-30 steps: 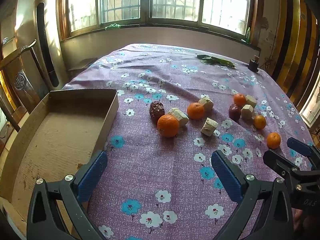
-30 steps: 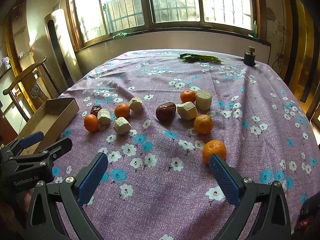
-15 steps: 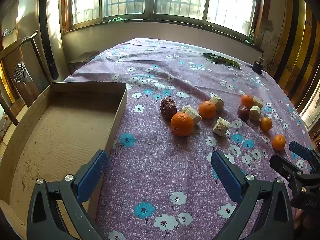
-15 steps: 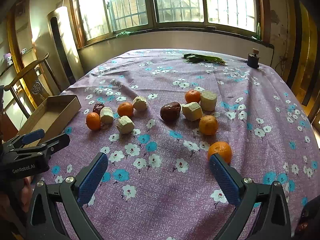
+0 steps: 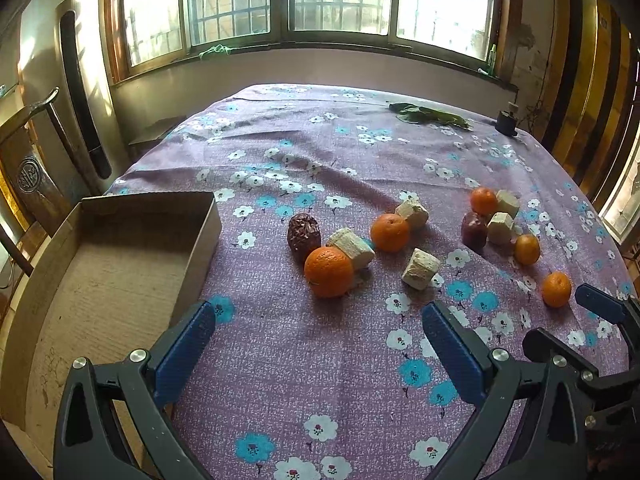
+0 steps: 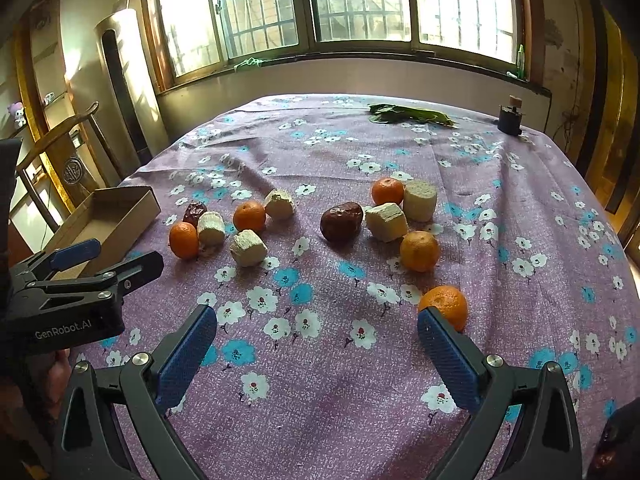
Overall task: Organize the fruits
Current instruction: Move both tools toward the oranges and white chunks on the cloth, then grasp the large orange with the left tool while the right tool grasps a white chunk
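Observation:
Several oranges, pale cut chunks and two dark red dates lie scattered on a purple flowered tablecloth. In the left wrist view the nearest orange (image 5: 329,271) sits ahead of my open left gripper (image 5: 318,334), beside a date (image 5: 303,232) and a chunk (image 5: 352,242). An empty cardboard box (image 5: 100,264) lies at the left. In the right wrist view my right gripper (image 6: 318,338) is open, its right fingertip just in front of an orange (image 6: 445,305). Another orange (image 6: 419,250), a date (image 6: 341,221) and chunks (image 6: 386,221) lie farther ahead. Both grippers hold nothing.
Green leaves (image 6: 408,114) and a small dark bottle (image 6: 510,118) rest at the table's far edge under the windows. A wooden chair (image 5: 36,148) stands left of the table. The left gripper (image 6: 80,276) shows at the left of the right wrist view.
The left gripper has swung left and drawn back a little, so the box fills more of its view. The right gripper has pulled back slightly; the fruits have not moved.

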`<state>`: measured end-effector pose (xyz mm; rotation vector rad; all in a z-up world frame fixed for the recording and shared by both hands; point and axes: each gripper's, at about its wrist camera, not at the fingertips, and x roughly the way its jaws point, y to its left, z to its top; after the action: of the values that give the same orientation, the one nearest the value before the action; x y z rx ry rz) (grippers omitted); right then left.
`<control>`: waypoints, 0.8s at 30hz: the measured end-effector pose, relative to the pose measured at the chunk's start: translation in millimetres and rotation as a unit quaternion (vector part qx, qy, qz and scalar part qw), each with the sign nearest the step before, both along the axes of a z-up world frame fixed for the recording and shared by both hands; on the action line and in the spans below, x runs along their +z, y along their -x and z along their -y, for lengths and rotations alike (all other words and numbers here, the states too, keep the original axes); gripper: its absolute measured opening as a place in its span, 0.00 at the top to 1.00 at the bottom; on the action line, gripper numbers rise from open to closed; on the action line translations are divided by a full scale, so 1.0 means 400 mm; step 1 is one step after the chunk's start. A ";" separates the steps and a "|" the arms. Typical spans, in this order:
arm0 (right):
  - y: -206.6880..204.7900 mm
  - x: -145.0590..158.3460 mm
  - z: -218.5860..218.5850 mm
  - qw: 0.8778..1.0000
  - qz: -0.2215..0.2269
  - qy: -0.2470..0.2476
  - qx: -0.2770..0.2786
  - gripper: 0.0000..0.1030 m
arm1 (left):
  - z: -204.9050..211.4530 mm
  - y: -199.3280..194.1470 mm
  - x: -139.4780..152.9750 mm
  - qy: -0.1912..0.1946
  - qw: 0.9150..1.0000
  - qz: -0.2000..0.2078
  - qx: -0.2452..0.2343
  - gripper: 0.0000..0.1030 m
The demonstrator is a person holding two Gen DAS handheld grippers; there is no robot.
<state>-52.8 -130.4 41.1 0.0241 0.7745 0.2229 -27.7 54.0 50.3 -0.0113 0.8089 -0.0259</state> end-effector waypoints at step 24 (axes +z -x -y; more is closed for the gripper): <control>-0.052 -0.009 -0.013 1.000 -0.009 0.004 0.022 0.04 | -0.003 -0.091 -0.040 -0.019 0.997 -0.013 -0.072 0.21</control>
<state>-32.1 -125.1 37.4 0.0019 0.7945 0.2613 8.8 55.1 34.2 0.0833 0.8348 -0.1458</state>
